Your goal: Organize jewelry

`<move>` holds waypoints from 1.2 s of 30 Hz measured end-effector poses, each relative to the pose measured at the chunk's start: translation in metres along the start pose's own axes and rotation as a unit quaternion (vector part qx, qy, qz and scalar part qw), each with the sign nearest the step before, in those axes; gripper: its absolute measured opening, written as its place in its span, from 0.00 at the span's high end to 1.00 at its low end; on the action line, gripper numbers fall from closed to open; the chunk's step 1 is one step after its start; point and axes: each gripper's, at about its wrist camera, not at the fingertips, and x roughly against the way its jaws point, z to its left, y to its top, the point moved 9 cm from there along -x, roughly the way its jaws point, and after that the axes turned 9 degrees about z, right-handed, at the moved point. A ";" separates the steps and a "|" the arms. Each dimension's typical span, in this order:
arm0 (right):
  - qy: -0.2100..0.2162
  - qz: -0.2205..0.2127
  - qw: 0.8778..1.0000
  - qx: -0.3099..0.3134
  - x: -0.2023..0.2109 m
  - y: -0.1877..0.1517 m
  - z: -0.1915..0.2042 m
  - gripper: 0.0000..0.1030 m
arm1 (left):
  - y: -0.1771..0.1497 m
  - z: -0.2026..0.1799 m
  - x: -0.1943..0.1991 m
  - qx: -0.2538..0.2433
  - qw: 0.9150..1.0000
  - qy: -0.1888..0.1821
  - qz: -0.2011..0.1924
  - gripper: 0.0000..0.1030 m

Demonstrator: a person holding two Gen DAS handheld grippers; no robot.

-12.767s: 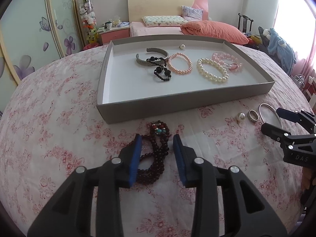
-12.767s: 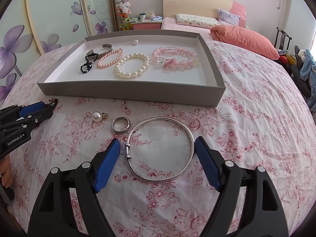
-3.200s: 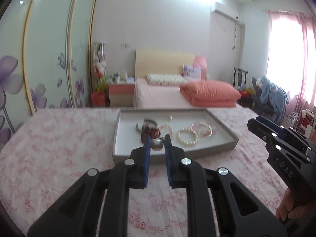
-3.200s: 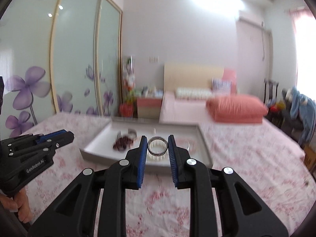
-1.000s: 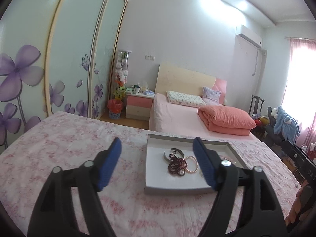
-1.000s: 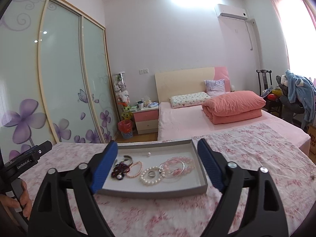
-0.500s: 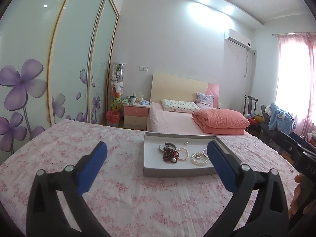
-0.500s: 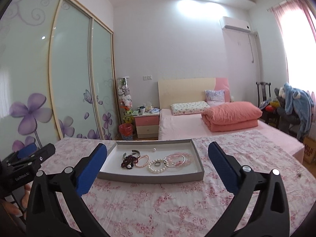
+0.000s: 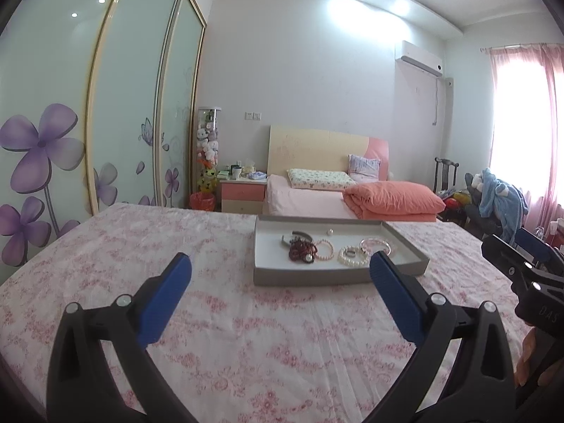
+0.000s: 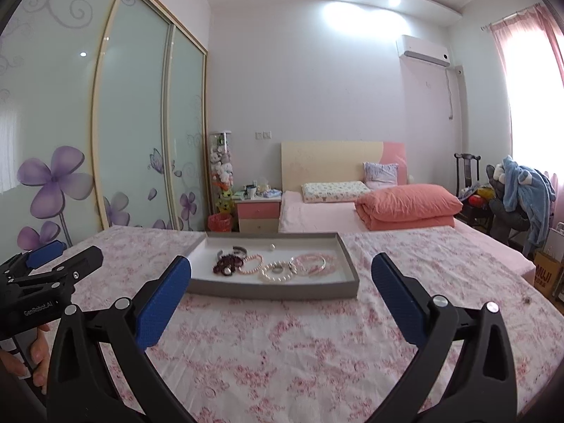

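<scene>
Premises: a home bedroom. Evidence: a made bed [image 10: 317, 211] with headboard and folded orange quilt [image 10: 409, 206], bedside cabinet [image 10: 259, 213], sliding wardrobe doors [image 10: 134, 134] with flower decals, wall air conditioner [image 10: 423, 51], pink curtains [image 9: 553, 134].
</scene>
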 end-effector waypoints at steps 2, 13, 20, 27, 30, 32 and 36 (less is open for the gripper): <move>0.000 0.002 1.000 -0.006 0.001 -0.004 -0.003 0.02 | -0.003 0.001 0.002 -0.001 1.000 0.003 -0.003 0.04; 0.004 -0.002 1.000 -0.025 0.003 -0.006 -0.012 0.02 | -0.004 -0.003 0.004 -0.006 1.000 -0.001 -0.010 0.04; 0.009 0.002 1.000 -0.020 0.002 -0.008 -0.009 0.02 | -0.005 -0.003 0.002 -0.005 1.000 -0.002 -0.008 0.04; 0.011 0.008 1.000 -0.020 0.001 -0.010 -0.010 0.02 | -0.006 -0.004 0.001 -0.006 1.000 -0.005 -0.005 0.04; 0.011 0.009 1.000 -0.020 0.000 -0.010 -0.009 0.02 | -0.006 -0.005 0.000 -0.006 1.000 -0.006 -0.003 0.04; 0.011 0.009 1.000 -0.020 0.000 -0.010 -0.009 0.02 | -0.006 -0.006 0.000 -0.006 1.000 -0.006 -0.002 0.04; 0.013 0.013 1.000 -0.022 -0.002 -0.012 -0.010 0.02 | -0.007 -0.008 -0.001 -0.008 1.000 -0.007 0.000 0.04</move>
